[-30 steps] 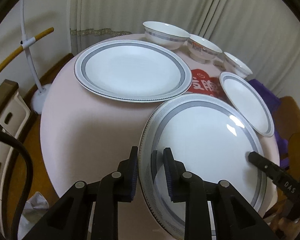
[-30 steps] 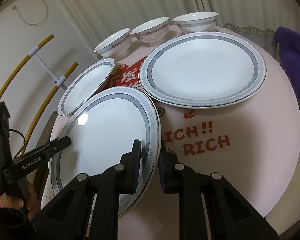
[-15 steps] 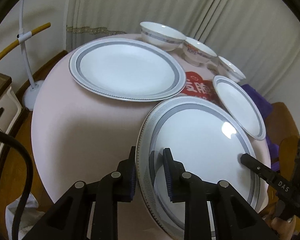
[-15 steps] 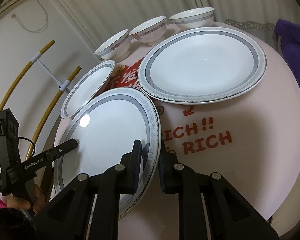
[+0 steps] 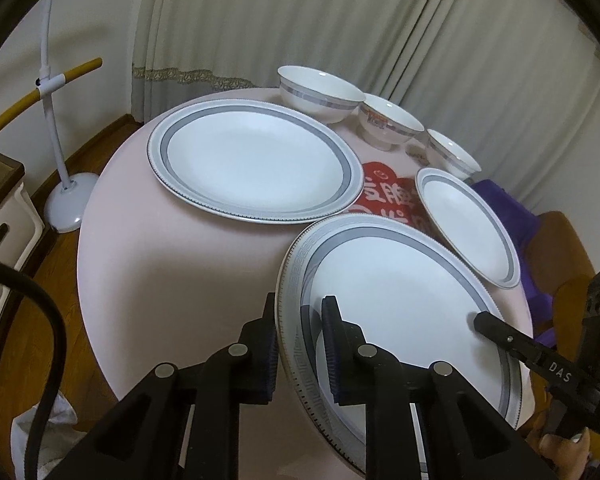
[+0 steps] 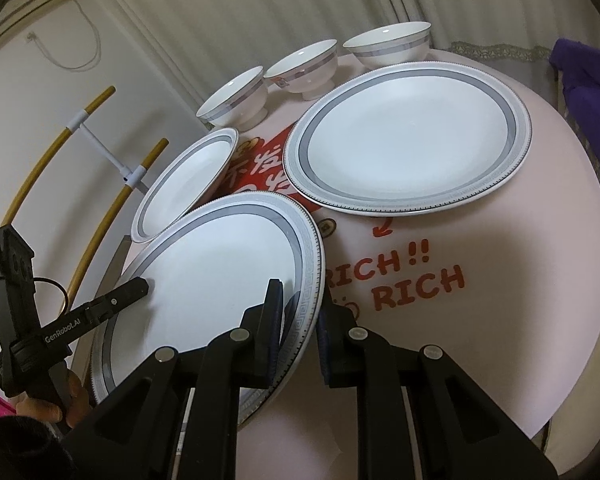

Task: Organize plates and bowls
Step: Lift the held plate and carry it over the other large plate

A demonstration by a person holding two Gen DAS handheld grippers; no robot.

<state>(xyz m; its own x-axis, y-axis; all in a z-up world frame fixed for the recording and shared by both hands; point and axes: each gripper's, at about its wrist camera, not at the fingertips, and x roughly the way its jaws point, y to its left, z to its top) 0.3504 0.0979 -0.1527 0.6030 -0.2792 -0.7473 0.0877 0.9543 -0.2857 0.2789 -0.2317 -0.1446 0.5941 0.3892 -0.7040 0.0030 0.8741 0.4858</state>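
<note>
**Plate lift — two-gripper hold on the near big plate**

Near plate point(image 5: 400, 300) sits at the counter point(image 5: 180, 264) front edge, rim pinched on opposite sides. Left gripper point(image 5: 298, 336) is closing on its rim, pads either side of it. Right gripper point(image 6: 300, 320) is clenched on the opposite rim. Far plate point(image 6: 408, 136) lies flat behind, small plate point(image 5: 468, 224) just beside the near one — rims look close to touching. Three bowls point(image 6: 300, 64) in a row at the back.

My read: the step is lifting the near plate to stack it on the far one. To do it well:
- lift both sides together, keep it level
- clear the small plate's rim before travelling
- lower centred, release only once seated
</note>
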